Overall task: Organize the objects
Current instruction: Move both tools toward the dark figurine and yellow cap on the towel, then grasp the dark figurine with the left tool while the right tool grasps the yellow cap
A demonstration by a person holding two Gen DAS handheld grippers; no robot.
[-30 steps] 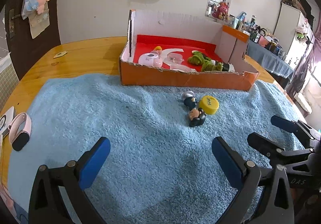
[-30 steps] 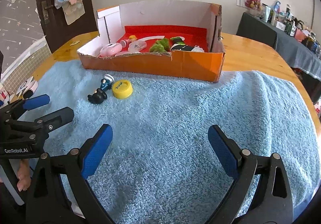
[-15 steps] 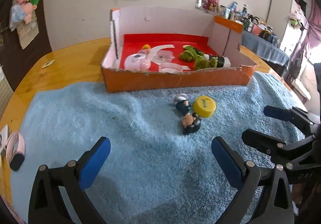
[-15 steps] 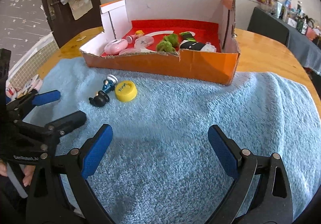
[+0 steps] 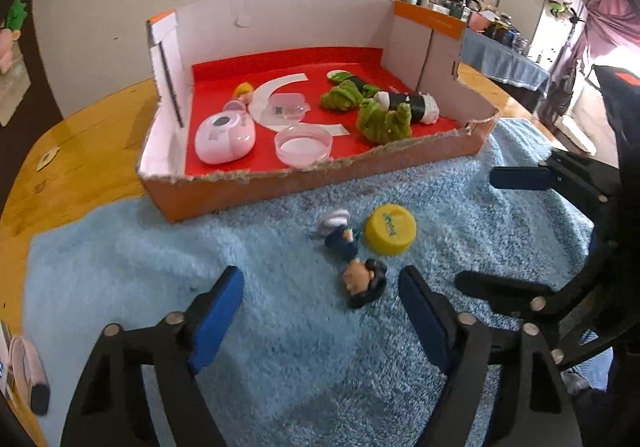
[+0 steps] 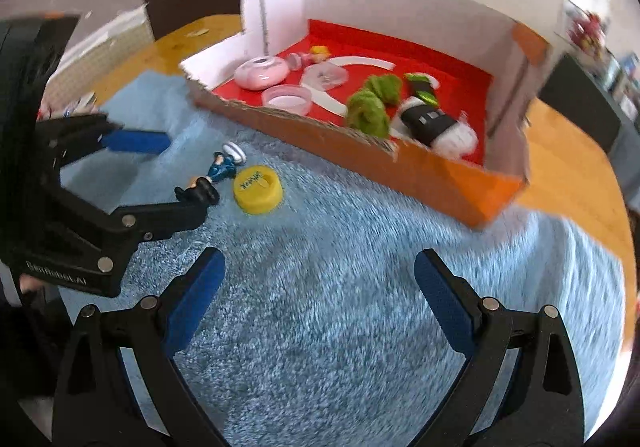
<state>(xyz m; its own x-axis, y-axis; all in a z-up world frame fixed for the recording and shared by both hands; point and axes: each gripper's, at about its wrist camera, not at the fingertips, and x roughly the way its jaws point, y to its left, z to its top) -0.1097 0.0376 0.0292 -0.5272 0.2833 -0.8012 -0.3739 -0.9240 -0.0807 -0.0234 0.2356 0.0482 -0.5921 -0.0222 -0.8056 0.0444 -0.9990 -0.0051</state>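
A small figurine (image 5: 360,279) with a dark head lies on the blue towel (image 5: 140,287), and a yellow cap (image 5: 390,229) rests beside it. My left gripper (image 5: 320,307) is low over the towel with its jaws closing. The figurine's head sits at the tips, nearer the right finger, and no pad touches it. In the right wrist view the figurine (image 6: 212,175) lies between the left gripper's (image 6: 186,175) fingers, with the cap (image 6: 258,189) just to the right. My right gripper (image 6: 320,279) stands open over bare towel, and shows as the right gripper (image 5: 476,231) beyond the cap.
An orange cardboard box (image 5: 240,191) with a red floor stands behind the toys. It holds a pink round device (image 5: 224,139), clear lids (image 5: 302,145), green plush (image 5: 384,121) and a black-and-white roll (image 5: 412,107). A watch (image 5: 28,371) lies on the wooden table (image 5: 88,151) at far left.
Both grippers moved in toward the figurine and the box and rolled. The left jaws narrowed, and the figurine now lies at their tips. The right jaws stayed wide.
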